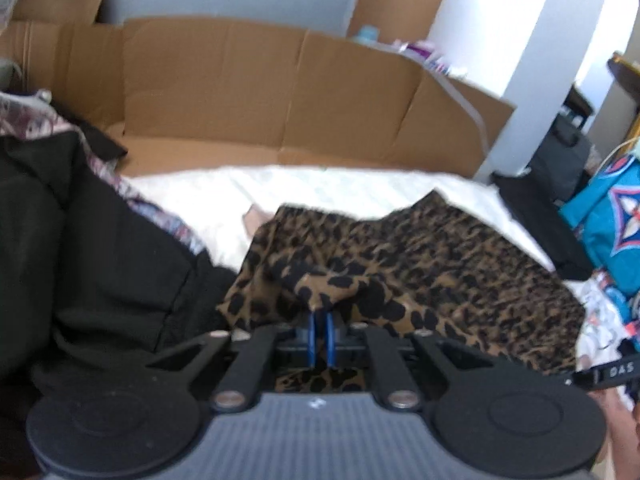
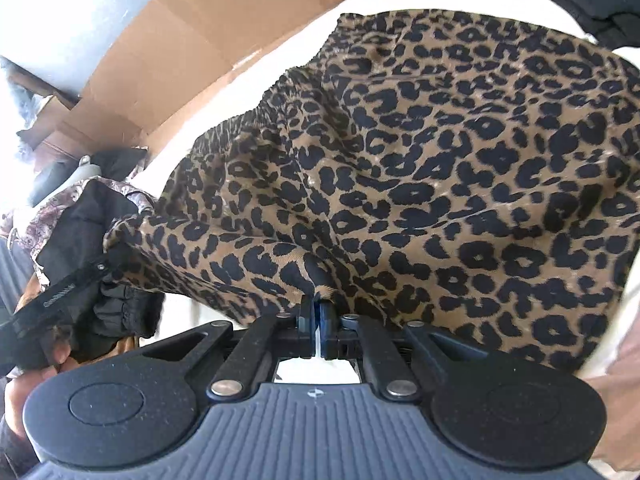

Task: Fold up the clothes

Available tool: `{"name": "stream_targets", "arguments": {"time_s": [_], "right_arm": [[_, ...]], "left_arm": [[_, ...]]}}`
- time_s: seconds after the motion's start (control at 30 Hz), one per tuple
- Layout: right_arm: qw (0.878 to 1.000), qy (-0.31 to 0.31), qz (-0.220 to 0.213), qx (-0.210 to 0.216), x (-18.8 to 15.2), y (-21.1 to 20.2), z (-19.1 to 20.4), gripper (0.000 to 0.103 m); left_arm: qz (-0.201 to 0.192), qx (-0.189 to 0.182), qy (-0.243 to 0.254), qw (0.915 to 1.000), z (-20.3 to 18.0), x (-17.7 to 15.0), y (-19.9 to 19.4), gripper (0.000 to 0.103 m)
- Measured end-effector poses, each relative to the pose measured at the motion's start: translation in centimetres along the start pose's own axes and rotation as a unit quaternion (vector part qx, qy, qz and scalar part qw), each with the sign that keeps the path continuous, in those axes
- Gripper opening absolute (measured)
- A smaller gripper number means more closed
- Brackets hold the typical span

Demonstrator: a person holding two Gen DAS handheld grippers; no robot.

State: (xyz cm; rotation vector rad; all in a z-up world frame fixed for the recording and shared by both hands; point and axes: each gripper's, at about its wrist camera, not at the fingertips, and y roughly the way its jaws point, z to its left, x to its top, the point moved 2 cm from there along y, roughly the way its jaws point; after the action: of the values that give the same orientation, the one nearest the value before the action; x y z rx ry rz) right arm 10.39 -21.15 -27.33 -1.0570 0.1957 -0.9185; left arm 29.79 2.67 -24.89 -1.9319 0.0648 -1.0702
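A leopard-print garment (image 1: pixel 420 264) lies spread over a white bed sheet (image 1: pixel 208 196), with a gathered elastic edge toward the far side. My left gripper (image 1: pixel 321 312) is shut on a bunched fold of its near edge. In the right wrist view the same leopard-print garment (image 2: pixel 440 160) fills the frame, lifted and draped. My right gripper (image 2: pixel 316 306) is shut on a pinch of its lower hem. The other gripper (image 2: pixel 108 276) shows at the left of that view, holding the cloth's corner.
A black garment pile (image 1: pixel 80 248) with a patterned cloth (image 1: pixel 44 120) sits at the left. Flattened cardboard (image 1: pixel 280 92) lines the far side of the bed. A teal bag (image 1: pixel 612 216) and dark items (image 1: pixel 560 152) stand at the right. A hand (image 2: pixel 24 384) is at the lower left.
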Motion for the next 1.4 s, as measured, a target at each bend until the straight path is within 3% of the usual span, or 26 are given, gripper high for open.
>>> {"name": "stream_targets", "arguments": {"time_s": [0.2, 0.33, 0.37, 0.6, 0.73, 0.8, 0.87, 0.93, 1.13, 1.4], "right_arm": [[1.000, 0.002, 0.011, 0.012, 0.0, 1.3, 0.4, 0.008], [0.999, -0.006, 0.024, 0.021, -1.6, 1.5, 1.5, 0.044], [0.999, -0.012, 0.029, 0.019, -2.3, 1.8, 1.9, 0.046], [0.999, -0.031, 0.027, 0.002, -5.1, 4.5, 3.1, 0.046], [1.000, -0.028, 0.006, -0.007, -5.0, 5.8, 3.4, 0.045], [1.000, -0.020, 0.003, -0.009, -4.7, 6.3, 3.5, 0.037], [1.000, -0.010, 0.006, 0.001, -4.4, 6.4, 3.6, 0.016], [1.000, -0.014, 0.006, 0.004, -4.1, 6.3, 3.7, 0.010], [1.000, 0.001, 0.006, 0.008, -3.8, 5.6, 3.2, 0.008], [0.999, 0.027, 0.010, 0.016, -3.5, 5.1, 2.9, 0.005]], "left_arm": [[0.015, 0.014, -0.021, 0.9996, 1.2, -0.1, 3.6, 0.007], [0.020, 0.020, -0.022, 0.9994, 1.1, -0.1, 4.8, 0.008], [0.021, 0.021, -0.022, 0.9993, 1.0, -0.1, 5.0, 0.008], [0.026, 0.030, -0.021, 0.9990, 1.0, -0.2, 6.1, 0.012], [0.015, 0.024, -0.032, 0.9991, 1.4, -0.4, 5.4, 0.027], [0.008, 0.024, -0.022, 0.9994, 1.3, -0.5, 4.6, 0.031], [-0.002, 0.027, -0.003, 0.9996, 1.2, -0.7, 3.5, 0.042], [-0.012, 0.025, 0.013, 0.9995, 1.2, -1.1, 2.6, 0.055], [0.006, 0.054, 0.036, 0.9979, 1.9, -2.3, 3.8, 0.054], [0.017, 0.036, 0.023, 0.9990, 2.6, -3.6, 5.1, 0.051]]}}
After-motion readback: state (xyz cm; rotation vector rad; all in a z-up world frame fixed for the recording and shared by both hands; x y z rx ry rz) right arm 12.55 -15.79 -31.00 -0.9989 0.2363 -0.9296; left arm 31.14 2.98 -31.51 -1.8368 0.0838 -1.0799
